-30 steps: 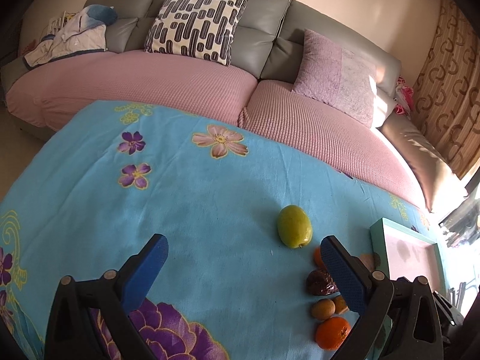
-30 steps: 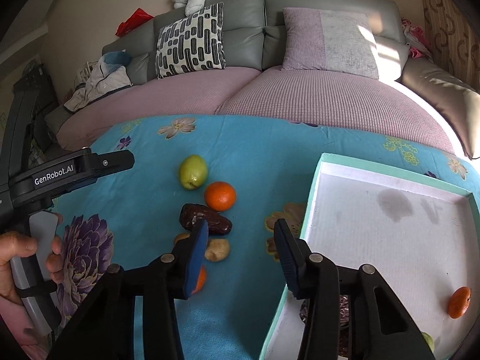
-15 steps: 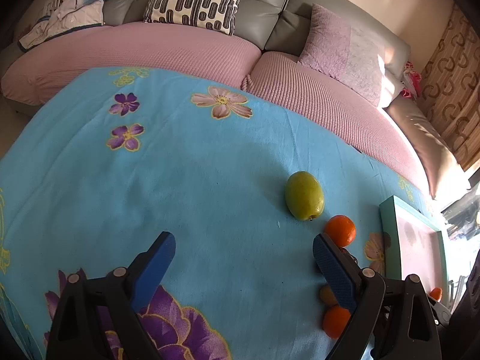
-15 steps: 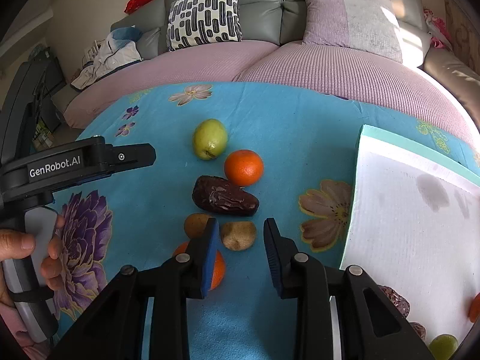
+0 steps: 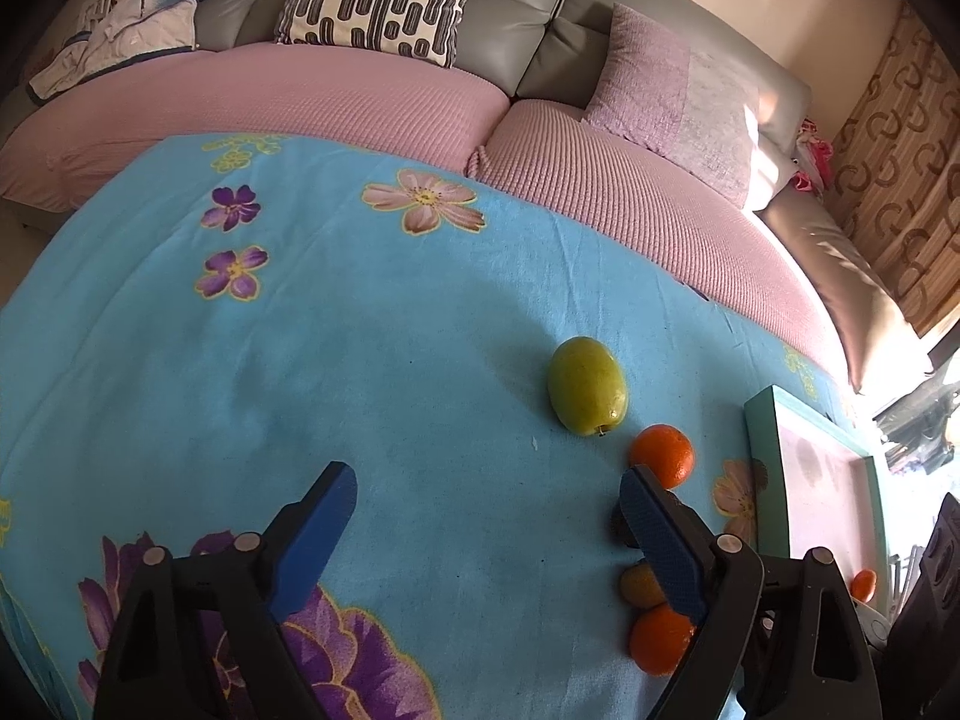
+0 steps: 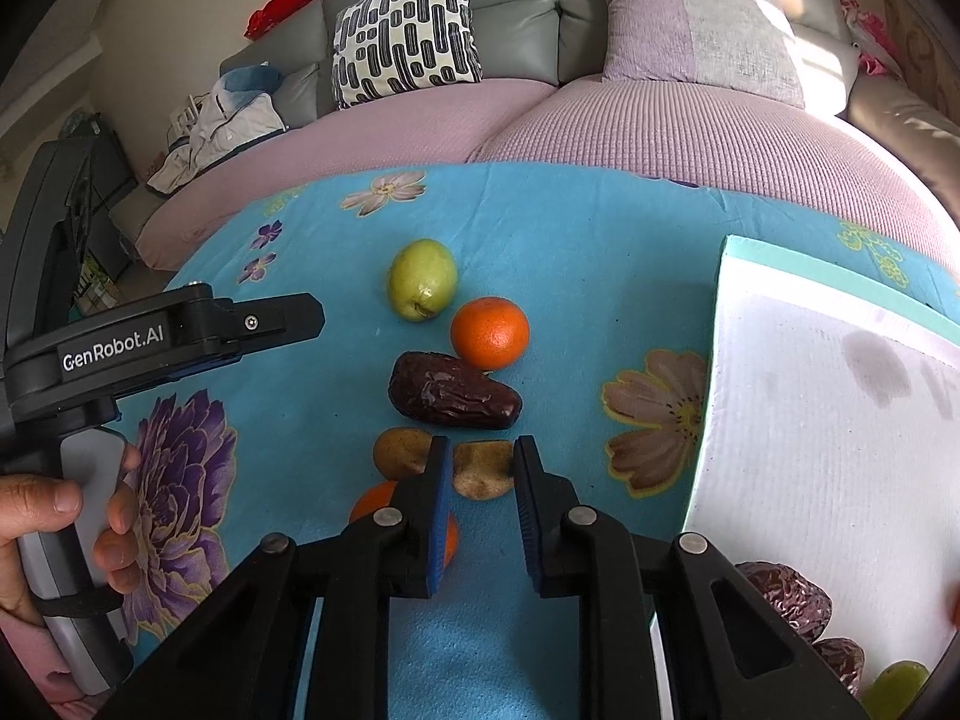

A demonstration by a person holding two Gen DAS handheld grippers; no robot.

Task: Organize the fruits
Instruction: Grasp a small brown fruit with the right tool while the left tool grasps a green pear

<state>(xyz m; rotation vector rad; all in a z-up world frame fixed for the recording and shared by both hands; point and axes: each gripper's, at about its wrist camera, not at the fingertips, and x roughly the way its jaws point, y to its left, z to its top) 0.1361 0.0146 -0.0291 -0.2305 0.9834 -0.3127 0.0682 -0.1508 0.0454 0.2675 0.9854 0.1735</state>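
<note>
Looking along the left hand-held gripper, its fingers are spread wide over the blue cloth, holding nothing; the green fruit lies just beyond it.

From the right wrist, the right hand-held gripper straddles a small tan fruit, jaws not yet pressing, just this side of the dark date. Next, probably: close, lift, carry to the tray.

The left black two-finger gripper with blue pads is spread wide, fingers pointing toward twelve o'clock. A bare hand grips its grey handle at nine o'clock in the right wrist view. The right black blue-padded gripper has its fingers narrowed, a small gap between them.
</note>
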